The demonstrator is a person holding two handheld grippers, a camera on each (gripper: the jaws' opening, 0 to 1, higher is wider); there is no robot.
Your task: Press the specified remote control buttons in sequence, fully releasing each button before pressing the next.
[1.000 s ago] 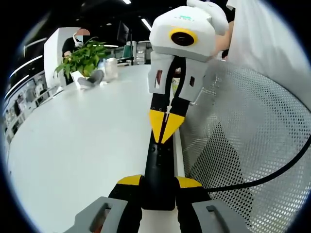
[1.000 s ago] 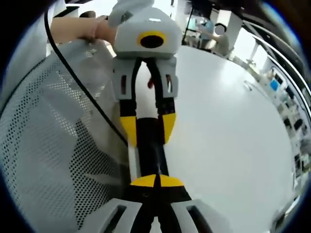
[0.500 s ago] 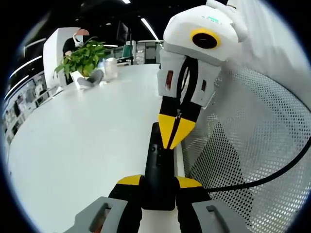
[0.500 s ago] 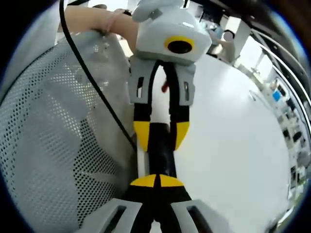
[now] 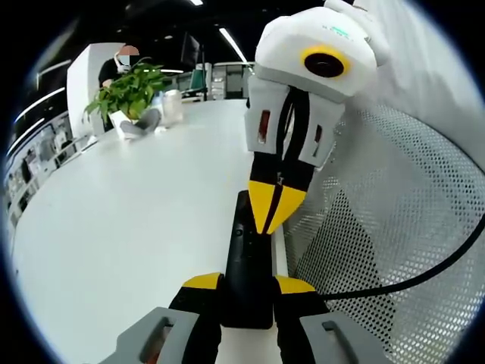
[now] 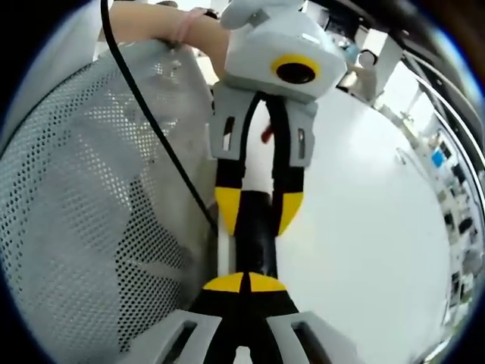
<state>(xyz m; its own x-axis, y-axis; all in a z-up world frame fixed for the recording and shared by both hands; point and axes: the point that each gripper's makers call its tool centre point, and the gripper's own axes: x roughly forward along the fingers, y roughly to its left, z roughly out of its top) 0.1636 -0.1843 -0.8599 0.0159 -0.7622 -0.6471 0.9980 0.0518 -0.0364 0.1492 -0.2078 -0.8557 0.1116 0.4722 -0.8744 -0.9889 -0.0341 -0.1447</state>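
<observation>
Pretty clear setup here. Long black plastic remote control (image 5: 246, 265) pinched by its near end between the yellow-tipped jaws of the left gripper (image 5: 247, 287), clamped snug on both long edges, and held out over the smooth white tabletop (image 5: 114, 227). Right gripper (image 5: 276, 208) coming in from the far end with its two yellow tips pressed together into one point, nothing between them, tip hanging right over the button face. Whether touching a button or just above it, can't tell from either view.

Same story from the other side: right gripper (image 6: 244, 284) at the bottom of its own view with the two yellow tips shut flat against each other, the remote control (image 6: 254, 235) running away underneath, and the left gripper (image 6: 258, 211) squeezing it from the far end.

To do the press well, probably best to come straight down with that closed point, no sideways drag, since the keys look small and tightly packed. Then a clean lift fully off before shifting along to the next key. Left grip should keep steady and level so the remote doesn't seesaw under the push.

On room: grey perforated mesh chair back (image 5: 394, 227) just beside the remote, and a black cable (image 6: 155, 136) draped across it, near the right gripper's path. Worth keeping clear of both. Loads of open table on the other side, with the green potted plant (image 5: 130, 89) well apart at the far end.
</observation>
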